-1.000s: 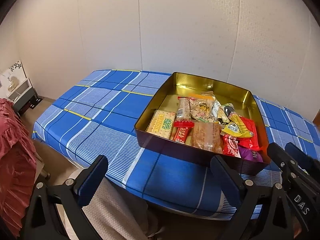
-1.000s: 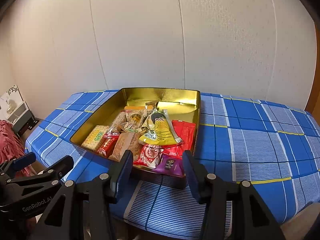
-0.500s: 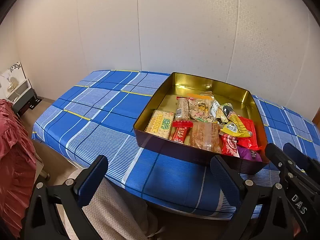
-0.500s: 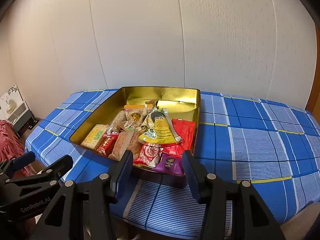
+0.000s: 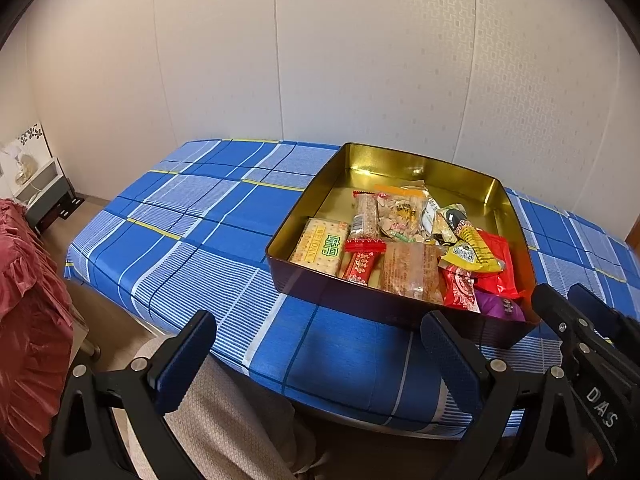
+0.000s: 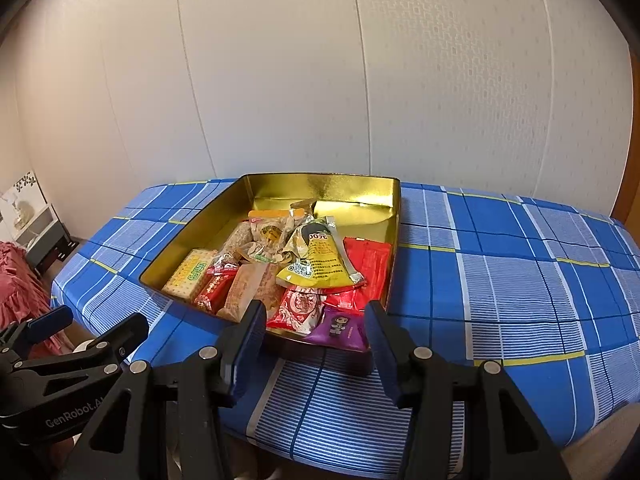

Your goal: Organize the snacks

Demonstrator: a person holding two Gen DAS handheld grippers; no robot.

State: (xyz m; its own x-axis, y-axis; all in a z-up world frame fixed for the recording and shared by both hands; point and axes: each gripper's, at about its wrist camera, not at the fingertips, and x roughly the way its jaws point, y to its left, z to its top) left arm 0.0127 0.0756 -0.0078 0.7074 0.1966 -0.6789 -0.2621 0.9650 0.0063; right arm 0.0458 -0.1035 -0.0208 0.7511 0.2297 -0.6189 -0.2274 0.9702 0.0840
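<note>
Ahead of the right gripper (image 6: 316, 344), whose frame is black and pads dark blue, the tin (image 6: 394, 216) shows a shiny gold inside and a dark outer wall. Nearest between the fingers lie a purple packet (image 6: 340, 330) and a red-and-white patterned packet (image 6: 298, 306); beyond them sit a yellow pouch (image 6: 320, 264) with black print and a plain red packet (image 6: 370, 262). Further left, a pale yellow cracker pack (image 6: 190, 272) bears green lettering. The tablecloth (image 6: 500, 264) is a blue plaid with white stripes and thin yellow lines. Far left of the left gripper (image 5: 316, 360), also black with blue pads, hangs dusky red ruffled fabric (image 5: 28, 292). The wall (image 5: 360, 60) behind is cream with a faint embossed pattern.
</note>
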